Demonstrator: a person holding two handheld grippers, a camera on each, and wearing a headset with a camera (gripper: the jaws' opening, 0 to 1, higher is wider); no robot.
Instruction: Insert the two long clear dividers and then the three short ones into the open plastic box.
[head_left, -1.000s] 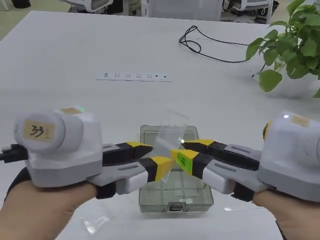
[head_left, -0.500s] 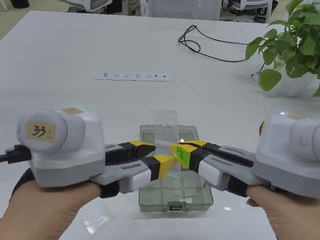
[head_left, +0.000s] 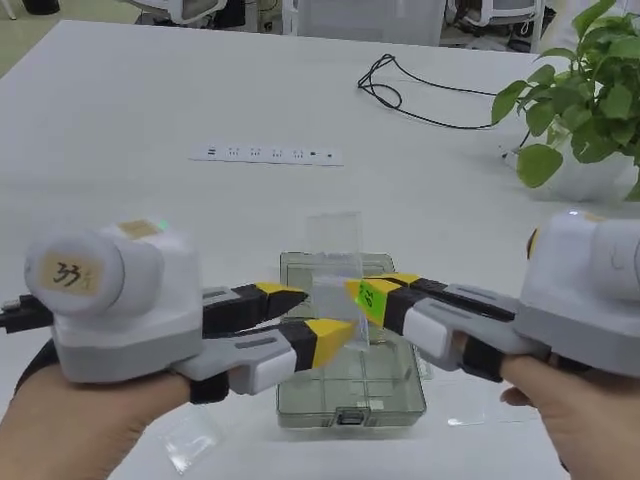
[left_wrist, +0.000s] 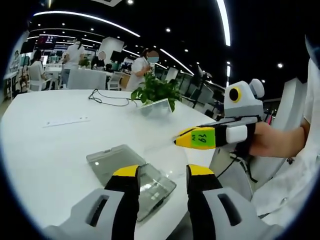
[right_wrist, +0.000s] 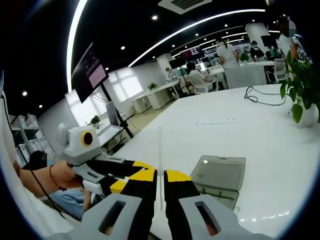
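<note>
The open smoky plastic box lies on the white table, lid laid back; it also shows below my left jaws and to the right of my right jaws. My right gripper is shut on a clear divider, held upright over the box and seen edge-on in the right gripper view. My left gripper stands open just left of the divider, with nothing between its jaws. The right gripper crosses the left gripper view.
Loose clear dividers lie on the table at the front left and front right of the box. Farther back are a white power strip, a black cable and a potted plant.
The divider has gone from tilted between both grippers' tips to upright in the right gripper. My left gripper's jaws have come apart and drawn slightly left of it.
</note>
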